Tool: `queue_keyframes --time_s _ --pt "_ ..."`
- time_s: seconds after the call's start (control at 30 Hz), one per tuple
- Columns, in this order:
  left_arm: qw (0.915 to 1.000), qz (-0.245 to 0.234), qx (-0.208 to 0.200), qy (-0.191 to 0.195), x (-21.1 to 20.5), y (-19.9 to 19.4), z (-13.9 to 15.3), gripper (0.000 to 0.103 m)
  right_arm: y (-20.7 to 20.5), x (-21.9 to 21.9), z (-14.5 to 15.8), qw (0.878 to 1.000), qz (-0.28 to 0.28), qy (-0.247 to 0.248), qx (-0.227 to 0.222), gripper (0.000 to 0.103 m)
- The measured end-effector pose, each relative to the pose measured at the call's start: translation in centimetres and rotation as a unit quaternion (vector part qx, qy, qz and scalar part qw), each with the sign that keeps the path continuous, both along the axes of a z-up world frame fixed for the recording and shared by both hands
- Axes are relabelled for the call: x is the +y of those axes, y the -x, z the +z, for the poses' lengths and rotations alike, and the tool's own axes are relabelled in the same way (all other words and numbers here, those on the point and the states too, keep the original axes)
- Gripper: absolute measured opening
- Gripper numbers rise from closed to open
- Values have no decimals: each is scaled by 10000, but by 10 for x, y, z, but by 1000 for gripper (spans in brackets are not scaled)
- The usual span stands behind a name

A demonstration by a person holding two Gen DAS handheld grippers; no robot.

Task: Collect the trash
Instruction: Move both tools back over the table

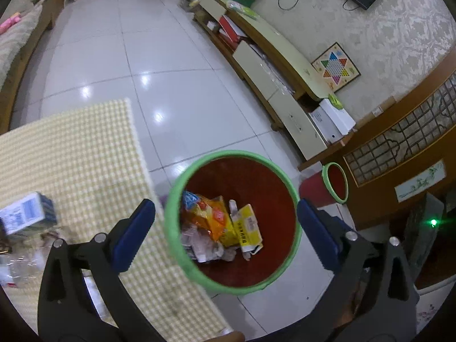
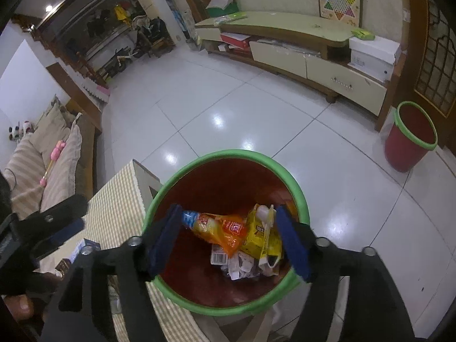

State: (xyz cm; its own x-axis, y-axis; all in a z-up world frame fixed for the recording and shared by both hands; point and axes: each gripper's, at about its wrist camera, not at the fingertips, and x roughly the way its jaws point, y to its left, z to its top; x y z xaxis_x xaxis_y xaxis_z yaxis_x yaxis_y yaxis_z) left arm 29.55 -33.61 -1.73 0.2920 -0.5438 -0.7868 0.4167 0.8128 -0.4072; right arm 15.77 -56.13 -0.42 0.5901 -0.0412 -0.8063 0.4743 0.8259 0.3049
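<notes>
On the left of the left wrist view, a small blue and white box (image 1: 27,212) lies on the checked surface (image 1: 85,148), to the left of and beside the left hand-held gripper (image 1: 226,235). Its long axis seems to run roughly across the view, though blur makes that uncertain. That gripper's jaws stand wide apart with nothing between them, over the rim of the green-rimmed bin (image 1: 173,228). The bin sits against the surface's edge and already holds an orange wrapper (image 1: 213,219) and a yellow carton (image 1: 249,229). The right hand-held gripper (image 2: 229,240) hangs over the bin's mouth, jaws parted and empty. The box lies on the left gripper's side, so I judge the left hand nearer for the next pick.
</notes>
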Motion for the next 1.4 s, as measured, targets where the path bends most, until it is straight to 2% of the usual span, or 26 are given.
queue_keyframes --time_s 0.23,0.4,0.57,0.77,0.87,1.03,1.2,1.4 --pt "9981 206 -495 -309 54 28 30 97 -10 26 9 9989 366 290 -79 79" --pt "9948 408 -779 -511 102 56 50 97 -18 58 19 9960 789 359 -226 81" --pt "9907 727 -895 -718 151 74 56 97 -22 92 17 9907 1300 277 -283 82" --pt "9872 1065 -809 -867 203 77 46 97 -31 140 11 9811 1883 343 -293 82" --pt "9849 1200 -817 -942 224 78 38 97 -33 160 1 9757 2145 418 -181 82" --pt "9826 1478 -590 -957 262 74 22 97 -33 188 -16 9676 2464 541 60 82" --pt "9802 1551 -547 -1107 292 70 8 97 -32 220 -28 9609 2742 355 138 82" --pt "9761 1698 -404 -1292 327 62 -20 97 -31 258 -48 9470 3164 422 367 82"
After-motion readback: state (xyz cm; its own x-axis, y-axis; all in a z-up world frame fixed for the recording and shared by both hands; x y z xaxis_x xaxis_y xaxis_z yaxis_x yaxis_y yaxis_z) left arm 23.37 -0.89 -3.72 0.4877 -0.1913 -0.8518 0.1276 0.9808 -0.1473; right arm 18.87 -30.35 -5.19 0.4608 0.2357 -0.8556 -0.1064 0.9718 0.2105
